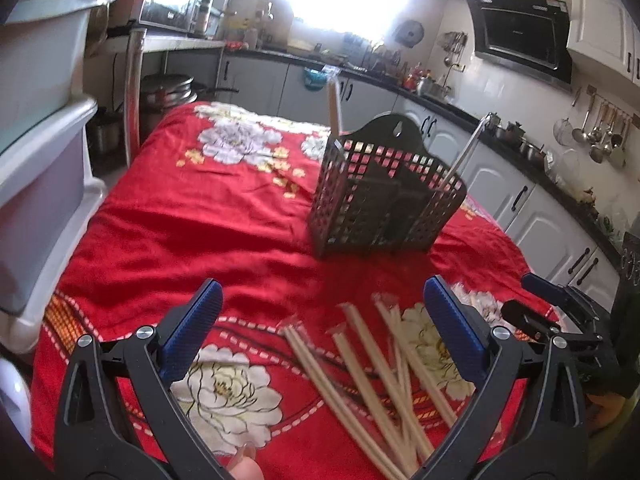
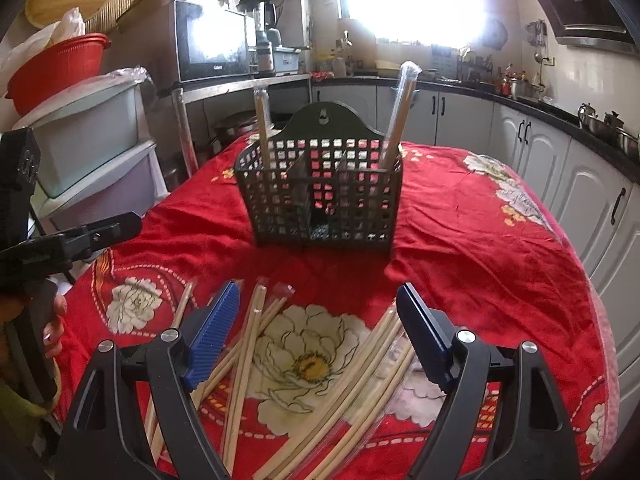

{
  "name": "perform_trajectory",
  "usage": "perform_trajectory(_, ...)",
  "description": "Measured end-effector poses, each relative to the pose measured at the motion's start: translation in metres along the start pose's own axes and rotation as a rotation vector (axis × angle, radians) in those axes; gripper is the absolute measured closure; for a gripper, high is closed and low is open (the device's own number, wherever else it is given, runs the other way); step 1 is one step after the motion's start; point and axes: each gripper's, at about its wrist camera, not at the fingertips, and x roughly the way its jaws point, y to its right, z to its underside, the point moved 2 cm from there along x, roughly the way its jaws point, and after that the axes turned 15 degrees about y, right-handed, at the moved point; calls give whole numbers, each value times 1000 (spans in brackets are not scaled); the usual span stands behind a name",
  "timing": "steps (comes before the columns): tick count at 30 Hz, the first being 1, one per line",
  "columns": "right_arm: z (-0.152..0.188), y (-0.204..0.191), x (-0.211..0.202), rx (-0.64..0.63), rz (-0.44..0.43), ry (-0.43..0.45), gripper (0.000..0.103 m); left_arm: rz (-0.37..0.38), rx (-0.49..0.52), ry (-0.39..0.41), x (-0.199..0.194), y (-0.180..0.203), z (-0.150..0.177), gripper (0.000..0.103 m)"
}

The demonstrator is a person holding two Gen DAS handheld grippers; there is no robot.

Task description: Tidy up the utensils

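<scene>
A dark perforated utensil caddy [image 1: 384, 196] [image 2: 320, 196] stands on the red flowered cloth. Two wrapped chopstick pairs stand in it, one at its left end [image 2: 262, 124] and one at its right end [image 2: 400, 112]. Several loose wrapped chopstick pairs [image 1: 384, 380] [image 2: 304, 392] lie on the cloth in front of both grippers. My left gripper [image 1: 320, 316] is open and empty, above the loose chopsticks. My right gripper [image 2: 320, 320] is open and empty, also over them. The right gripper shows at the right edge of the left wrist view [image 1: 536, 308], the left gripper at the left edge of the right wrist view [image 2: 100, 232].
The red cloth [image 1: 192, 216] covers a round table. Stacked plastic drawers [image 2: 92, 148] stand to its left, with a microwave [image 2: 212, 44] behind. Kitchen cabinets and counter [image 2: 560, 152] run along the back and right. Hanging ladles [image 1: 600, 132] are on the wall.
</scene>
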Motion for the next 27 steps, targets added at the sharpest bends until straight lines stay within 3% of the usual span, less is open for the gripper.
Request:
perform_trajectory(8, 14, 12, 15, 37, 16, -70, 26, 30, -65, -88, 14, -14, 23, 10)
perform_trajectory(10, 18, 17, 21, 52, 15, -89, 30, 43, -87, -116, 19, -17, 30, 19)
perform_trajectory(12, 22, 25, 30, 71, 23, -120, 39, 56, -115, -155, 25, -20, 38, 41)
perform_trajectory(18, 29, 46, 52, 103, 48, -171, 58, 91, -211, -246, 44, -28, 58, 78)
perform_trajectory(27, 33, 62, 79, 105, 67, -225, 72, 102, -270, -294, 60, -32, 67, 82)
